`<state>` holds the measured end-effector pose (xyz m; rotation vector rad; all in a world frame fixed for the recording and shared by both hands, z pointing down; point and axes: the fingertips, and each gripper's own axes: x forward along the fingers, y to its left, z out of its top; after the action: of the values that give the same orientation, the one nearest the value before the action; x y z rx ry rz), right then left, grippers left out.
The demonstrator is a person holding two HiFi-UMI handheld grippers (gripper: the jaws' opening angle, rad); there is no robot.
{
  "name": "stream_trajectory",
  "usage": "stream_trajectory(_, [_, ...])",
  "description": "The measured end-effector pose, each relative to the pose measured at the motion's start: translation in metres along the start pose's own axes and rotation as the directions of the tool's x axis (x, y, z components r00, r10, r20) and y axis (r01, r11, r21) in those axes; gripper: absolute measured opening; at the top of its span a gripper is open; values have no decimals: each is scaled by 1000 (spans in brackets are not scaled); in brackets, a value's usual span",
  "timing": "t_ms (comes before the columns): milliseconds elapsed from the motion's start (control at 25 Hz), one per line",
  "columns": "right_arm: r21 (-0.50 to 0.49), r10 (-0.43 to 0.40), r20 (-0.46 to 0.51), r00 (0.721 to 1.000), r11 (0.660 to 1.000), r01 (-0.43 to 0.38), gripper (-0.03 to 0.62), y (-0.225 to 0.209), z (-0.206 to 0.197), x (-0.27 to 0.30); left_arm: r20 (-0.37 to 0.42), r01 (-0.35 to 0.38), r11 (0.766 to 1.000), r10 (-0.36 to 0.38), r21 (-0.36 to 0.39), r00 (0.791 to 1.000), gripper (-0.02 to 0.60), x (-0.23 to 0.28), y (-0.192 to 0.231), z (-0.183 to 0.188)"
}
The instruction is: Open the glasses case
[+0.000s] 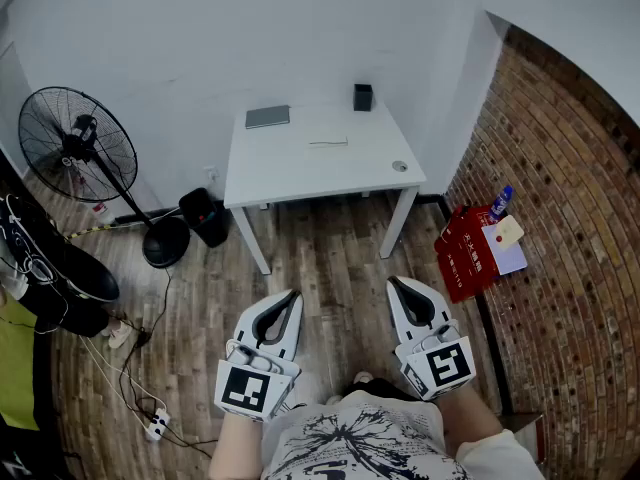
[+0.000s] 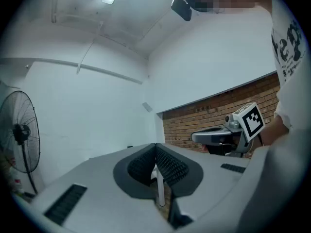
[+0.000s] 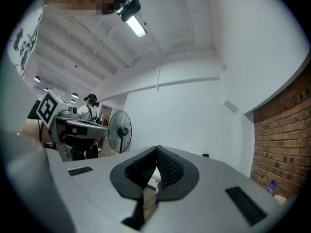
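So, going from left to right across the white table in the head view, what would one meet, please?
Flat grey rectangular item → slim white item → small black box → small round item near the right edge of the white table.

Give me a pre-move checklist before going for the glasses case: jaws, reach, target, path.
1. Left gripper empty: ok, jaws together, nothing between them.
2. Right gripper empty: ok, jaws together, nothing held.
3. Jaws ready for a grasp: not ok, both shut.
4. Table within reach: not ok, both grippers hang over the floor, well short of it.
5. Target picked out: cannot tell. A grey flat item and a pale flat item lie on the table, too small to identify.
6. Path ahead: ok, fan and red boxes stand off to the sides.
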<state>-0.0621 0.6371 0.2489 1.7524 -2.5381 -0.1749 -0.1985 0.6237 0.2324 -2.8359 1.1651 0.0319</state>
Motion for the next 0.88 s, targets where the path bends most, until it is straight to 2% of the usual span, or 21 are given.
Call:
stream_trajectory(320, [-20,-8,-11,1000,1000,8,12,0,-5,6,6,1,1000,-1,-19,1000,14,5,8,-4])
stream_trajectory(520, [40,-50,18,999,998,49,9,-13,-7,14,-6,4,1000,-4,-21,1000,14,13,12,-9])
stream_trajectory(560, [46,-40,31,999,998,38,83,-15,-6,18,-21,3,1000,-4,-15,1000,14,15,13,-12])
stream_trajectory(640, [33,-23,51,998,999,21,498,-21,-3,30,-25,-2,1000,1,-19,1000,14,22,18,-13])
stream_trajectory(680, [20,-32,55,998,999,31,529,-28,-2,35,-16,-5,1000,5,-28,1000,14,27,20,-13])
stream_trajectory(880, [20,-50,27,998,999,49,535,-62,-17,68,-36,-29,999,28,-29,999,14,56,37,-25])
